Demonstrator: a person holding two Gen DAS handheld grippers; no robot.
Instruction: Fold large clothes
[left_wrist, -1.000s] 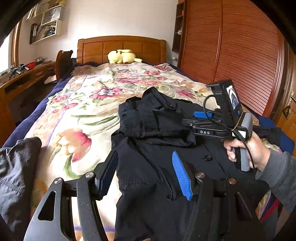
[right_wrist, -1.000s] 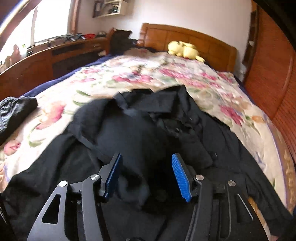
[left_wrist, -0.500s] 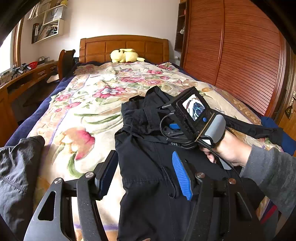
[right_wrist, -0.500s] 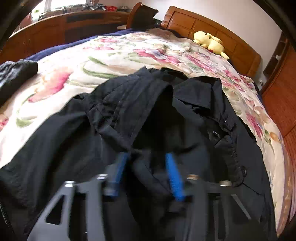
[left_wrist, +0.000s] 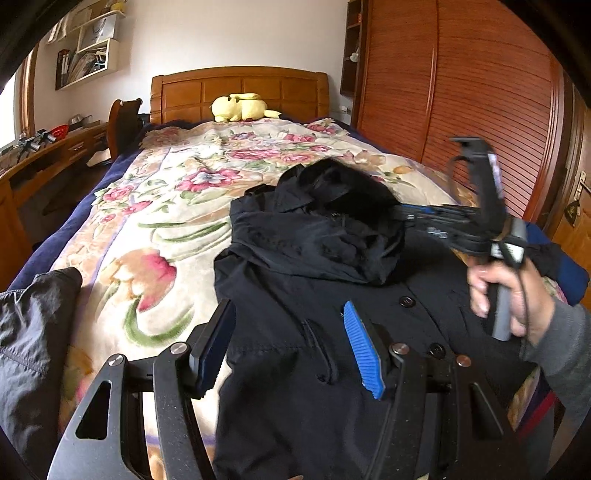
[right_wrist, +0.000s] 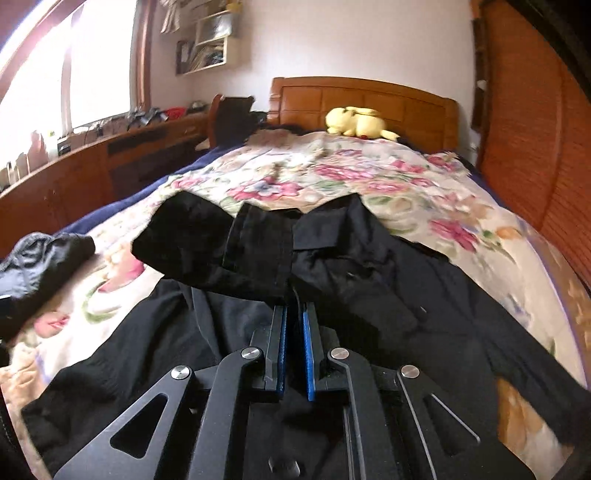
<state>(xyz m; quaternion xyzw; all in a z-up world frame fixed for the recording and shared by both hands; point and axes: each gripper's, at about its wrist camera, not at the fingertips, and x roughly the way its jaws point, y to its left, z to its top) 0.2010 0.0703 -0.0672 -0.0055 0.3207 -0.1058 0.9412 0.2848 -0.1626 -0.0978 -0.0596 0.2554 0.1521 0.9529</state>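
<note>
A black buttoned jacket (left_wrist: 314, 295) lies front up on the floral bedspread (left_wrist: 166, 221), with a sleeve bunched over its chest. My left gripper (left_wrist: 288, 314) hovers open just above the jacket's left edge near a pocket, nothing between its blue pads. In the left wrist view my right gripper (left_wrist: 417, 216) is blurred at the right, held by a hand (left_wrist: 506, 295) and reaching into the bunched cloth. Its own view shows the right gripper (right_wrist: 295, 314) shut on a fold of the jacket (right_wrist: 369, 277) near the sleeve cuff.
A dark grey garment (left_wrist: 33, 321) lies at the bed's near left corner. A yellow plush toy (left_wrist: 240, 107) sits by the wooden headboard (left_wrist: 240, 85). A slatted wardrobe (left_wrist: 461, 92) lines the right side, and a desk (right_wrist: 92, 166) and chair stand on the left.
The right gripper swung in over the jacket, its jaws closed on a fold, and it drew back to the right with the cloth. The left gripper stayed put.
</note>
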